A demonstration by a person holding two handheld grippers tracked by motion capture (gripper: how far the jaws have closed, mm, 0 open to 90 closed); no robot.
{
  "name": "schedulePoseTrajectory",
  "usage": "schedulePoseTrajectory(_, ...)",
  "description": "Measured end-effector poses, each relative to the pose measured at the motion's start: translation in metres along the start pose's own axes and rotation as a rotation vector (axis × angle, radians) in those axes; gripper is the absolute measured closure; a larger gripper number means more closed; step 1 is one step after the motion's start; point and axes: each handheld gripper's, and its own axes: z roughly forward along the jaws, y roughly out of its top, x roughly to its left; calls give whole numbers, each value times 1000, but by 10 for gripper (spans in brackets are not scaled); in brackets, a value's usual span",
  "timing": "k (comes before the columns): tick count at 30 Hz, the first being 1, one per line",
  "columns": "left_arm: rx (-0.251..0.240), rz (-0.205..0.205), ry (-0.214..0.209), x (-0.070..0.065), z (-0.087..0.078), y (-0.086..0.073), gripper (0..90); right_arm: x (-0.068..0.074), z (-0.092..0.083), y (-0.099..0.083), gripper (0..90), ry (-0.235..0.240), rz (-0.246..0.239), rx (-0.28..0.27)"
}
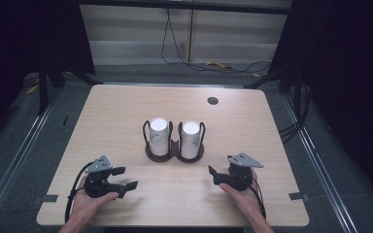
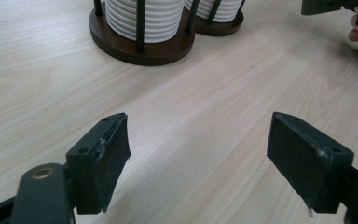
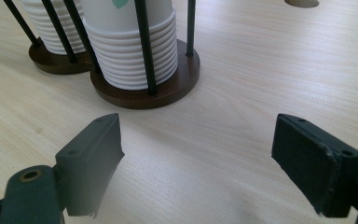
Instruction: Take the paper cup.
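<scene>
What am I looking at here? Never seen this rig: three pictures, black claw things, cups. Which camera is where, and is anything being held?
There is no robot arm. A person holds a pair of hand-held tongs in each hand: the left tongs and the right tongs.

The high view comes from a fixed camera above the person's side, looking forward and down; the forearms enter from the bottom. The other two pictures come from small cameras riding on each tool, looking along its two black jaws.

On the wooden table stands a dark double cup holder with thin black upright bars. It carries two stacks of white paper cups, the left stack and the right stack. Farther back is a small round hole in the tabletop.

Nothing is held: both jaw pairs stand apart over bare wood, short of the holder.
</scene>
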Motion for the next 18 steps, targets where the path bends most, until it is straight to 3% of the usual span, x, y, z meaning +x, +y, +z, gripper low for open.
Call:
schedulePoseTrajectory(11,-5,-4,-20,0,1,1,207,1,-1,4,170,47,25,-7)
schedulePoseTrajectory(18,-12,5,-26,-4,1,2,207,5,-3,4,261,83,12,8)
